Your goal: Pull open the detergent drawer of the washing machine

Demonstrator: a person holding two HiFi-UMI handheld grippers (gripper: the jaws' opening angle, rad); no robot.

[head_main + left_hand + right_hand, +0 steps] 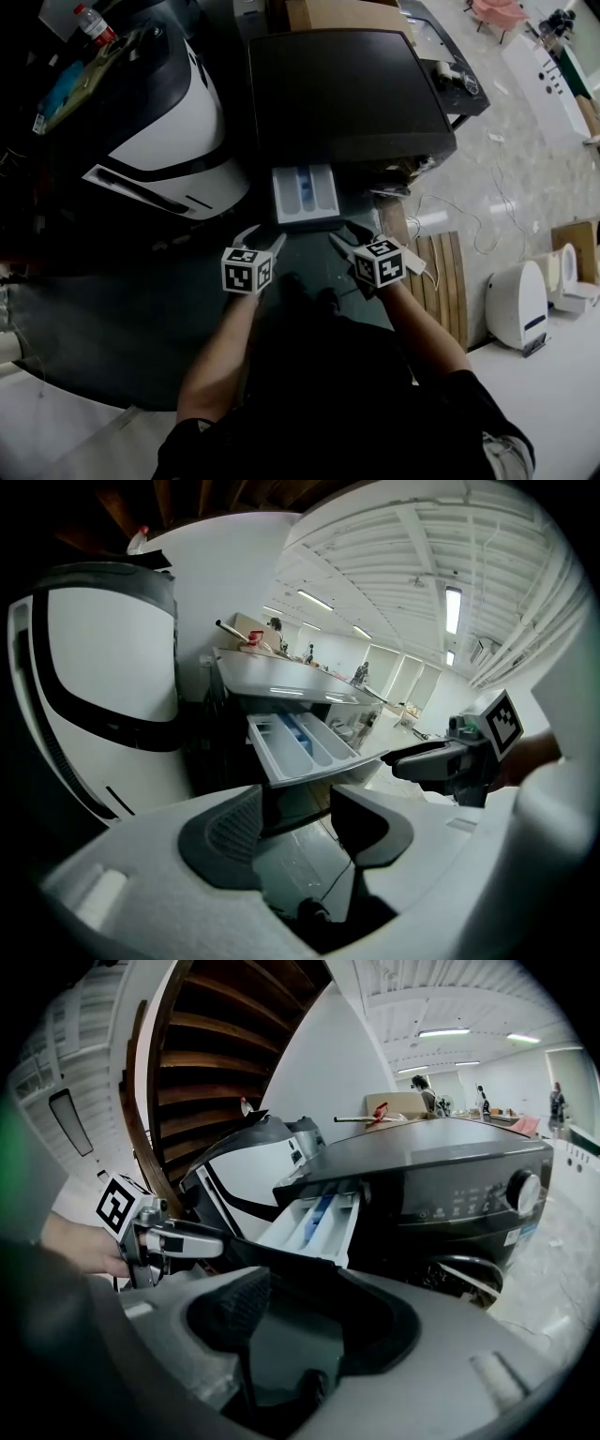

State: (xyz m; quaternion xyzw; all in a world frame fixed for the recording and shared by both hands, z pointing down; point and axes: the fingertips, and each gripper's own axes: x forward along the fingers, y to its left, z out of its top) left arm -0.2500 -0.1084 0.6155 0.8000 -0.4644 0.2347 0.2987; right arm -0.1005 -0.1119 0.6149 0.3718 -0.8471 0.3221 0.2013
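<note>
The dark washing machine [347, 94] has its white detergent drawer [303, 195] standing pulled out, with blue inserts showing in its compartments. My left gripper [262, 236] hovers just in front of the drawer's left corner, open and holding nothing. My right gripper [343, 232] sits off the drawer's right corner, also open and empty. In the left gripper view the drawer [300, 747] lies beyond my left gripper [298, 813], apart from it. In the right gripper view the drawer [314, 1227] juts out beyond my right gripper [309, 1307], and the left gripper [202, 1238] shows at the left.
A large white and black machine [159, 122] stands left of the washer, with a bottle [96, 25] on top. A slatted wooden board [441, 281] and a small white appliance [518, 305] are on the right. A wooden stair [206, 1044] rises behind.
</note>
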